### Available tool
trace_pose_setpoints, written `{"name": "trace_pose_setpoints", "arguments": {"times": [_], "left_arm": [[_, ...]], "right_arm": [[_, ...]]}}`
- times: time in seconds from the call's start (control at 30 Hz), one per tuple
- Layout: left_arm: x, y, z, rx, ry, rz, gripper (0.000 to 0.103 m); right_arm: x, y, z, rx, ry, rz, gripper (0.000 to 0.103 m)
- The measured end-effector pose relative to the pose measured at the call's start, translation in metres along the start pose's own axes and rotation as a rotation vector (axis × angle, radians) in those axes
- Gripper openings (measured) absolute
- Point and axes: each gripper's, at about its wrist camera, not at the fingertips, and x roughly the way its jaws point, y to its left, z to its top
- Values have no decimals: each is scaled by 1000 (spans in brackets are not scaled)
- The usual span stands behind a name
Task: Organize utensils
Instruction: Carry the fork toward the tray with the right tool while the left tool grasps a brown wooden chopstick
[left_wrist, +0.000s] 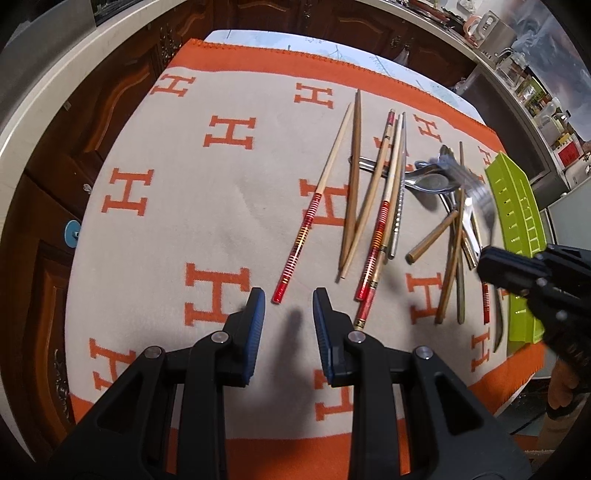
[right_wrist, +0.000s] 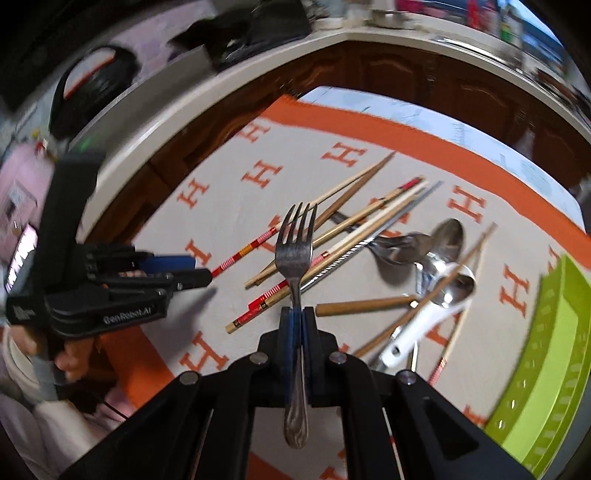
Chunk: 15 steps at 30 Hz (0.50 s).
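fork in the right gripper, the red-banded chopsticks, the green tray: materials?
Fork: looks like stainless steel, grey, shiny and reflective; right gripper is clamped on its handle.
Red-banded chopsticks: pale wood or bamboo shafts by the look, with glossy red and gold banding at the thick end, probably lacquer or print.
Green tray: likely moulded plastic, uniform lime colour, matte, with slotted walls.

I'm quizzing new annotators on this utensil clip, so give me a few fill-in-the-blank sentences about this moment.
1. The right gripper is shut on a metal ____.
2. The left gripper is ____, holding nothing.
3. The slotted tray at the cloth's edge is ____ in colour.
4. The cloth is patterned with the orange letter ____.

Missing words: fork; open; green; H
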Motion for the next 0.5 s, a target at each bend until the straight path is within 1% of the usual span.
{"name": "trace_pose_setpoints", "arguments": {"times": [0.2,0.3,0.4,0.5], "left_arm": [[-19,-18,-8,38,-31,-5,23],[-28,-35,-11,71,-47,-16,23],[-31,-57,-11,115,-47,-50,23],[-27,-80,-4,147,-38,-100,24]], "right_arm": [[-37,-20,-14,155,-71,-11,4],[-54,-34,-24,239,-96,-30,4],[-68,-49,-36,314,-127,-56,4],[-82,-70,-49,405,-158,-78,4]]}}
